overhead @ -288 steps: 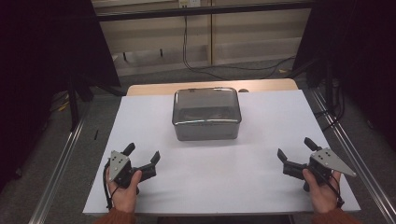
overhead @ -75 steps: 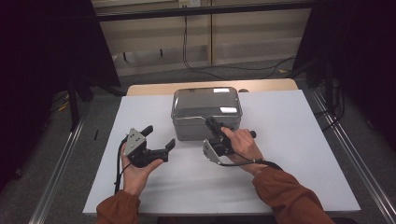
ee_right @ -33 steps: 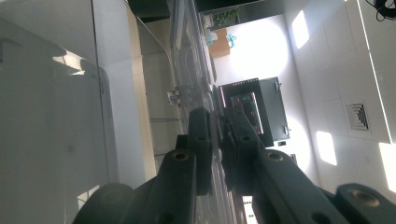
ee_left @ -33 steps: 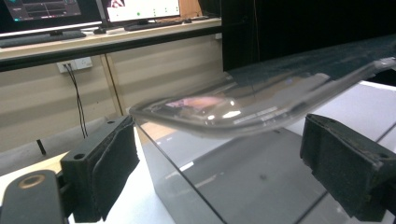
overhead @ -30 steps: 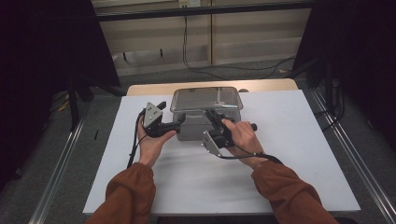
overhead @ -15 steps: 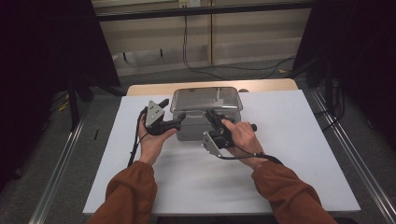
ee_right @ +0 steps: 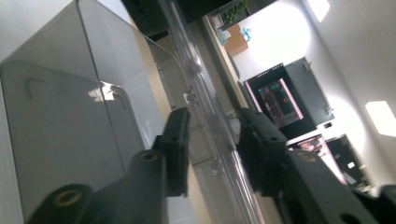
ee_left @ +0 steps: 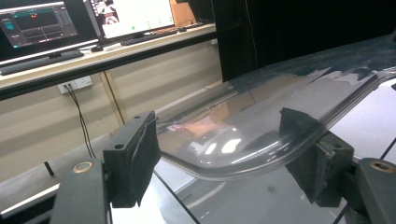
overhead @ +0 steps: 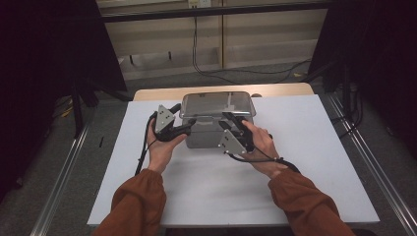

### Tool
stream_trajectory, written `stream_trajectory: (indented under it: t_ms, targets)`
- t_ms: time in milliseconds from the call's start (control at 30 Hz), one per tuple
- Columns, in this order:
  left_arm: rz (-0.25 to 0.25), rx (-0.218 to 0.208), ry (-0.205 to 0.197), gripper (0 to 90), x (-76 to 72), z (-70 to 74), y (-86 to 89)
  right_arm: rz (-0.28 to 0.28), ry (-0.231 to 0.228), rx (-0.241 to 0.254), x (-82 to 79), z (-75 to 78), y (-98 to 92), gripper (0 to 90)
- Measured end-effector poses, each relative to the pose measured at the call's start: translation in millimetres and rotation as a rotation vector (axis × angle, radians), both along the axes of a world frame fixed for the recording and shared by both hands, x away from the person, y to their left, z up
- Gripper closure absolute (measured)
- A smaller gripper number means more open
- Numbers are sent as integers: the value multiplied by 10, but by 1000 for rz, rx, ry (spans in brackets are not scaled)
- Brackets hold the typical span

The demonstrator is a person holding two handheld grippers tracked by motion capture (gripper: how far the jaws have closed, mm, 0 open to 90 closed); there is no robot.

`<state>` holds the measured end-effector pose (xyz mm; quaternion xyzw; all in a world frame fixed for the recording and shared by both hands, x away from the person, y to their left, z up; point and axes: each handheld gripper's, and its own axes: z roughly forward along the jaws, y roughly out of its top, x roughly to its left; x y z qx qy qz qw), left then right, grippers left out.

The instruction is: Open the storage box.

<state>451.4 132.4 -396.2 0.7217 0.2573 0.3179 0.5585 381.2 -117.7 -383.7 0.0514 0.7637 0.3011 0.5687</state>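
We have the counter [overhead: 314,162] under a white sheet, and it is bare apart from the box [overhead: 209,132], so there is open room to the left, to the right and on the near side. The far side is tighter: the box sits at the middle of the far part of the sheet, its back close to the far edge.

The box is a smoky, see-through tub with a clear lid [overhead: 216,104] lying flat on top. The lid's rim overhangs the walls a little, and we judge that this lip is why both hands come in level with the top of the box and not from above.

Our left gripper [overhead: 183,124] stands at the near left corner. In the left gripper view the jaws straddle the rounded corner of the lid [ee_left: 243,135]; they have just been closing, yet a gap shows at the left pad, so nothing is gripped there.

Our right gripper [overhead: 230,123] is at the near edge, right of the middle. In the right gripper view the lid's rim [ee_right: 210,126] runs between the jaws, which have just been opening and stand a little apart from it, holding nothing.

We reckon the lid will lift upward freely, nothing overhanging it.
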Motion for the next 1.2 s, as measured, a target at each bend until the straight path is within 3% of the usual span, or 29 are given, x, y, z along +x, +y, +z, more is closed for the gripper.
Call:
stream_trajectory:
  t_ms: [67,100,233,333,367,467,533,700,900,1033,1133,1200]
  targets:
    - [0,5,3,293,4,-3,5,-3,47,60,26,12,-53,541]
    - [0,8,2,295,6,-3,7,-8,84,113,54,25,-104,498]
    - [-1,4,-1,312,9,8,12,-12,119,167,87,47,-172,418]
    - [-2,12,-2,325,19,21,17,6,204,265,115,54,-233,306]
    - [-3,8,-1,331,23,24,18,-12,220,286,128,43,-272,248]
    - [-1,2,-4,346,41,39,24,-22,233,326,146,34,-320,207]
    - [0,-14,4,344,50,52,24,-23,247,366,166,31,-371,205]
    - [2,-8,7,336,60,62,17,-14,293,484,227,70,-495,176]
    - [2,-18,13,341,75,74,18,-5,355,568,318,35,-626,208]
    - [1,-9,14,361,91,70,14,-15,393,588,368,26,-693,237]
    - [-1,-11,18,380,101,61,16,-8,463,669,412,29,-769,223]
    - [-1,-12,17,381,104,67,23,-10,479,698,428,25,-814,205]
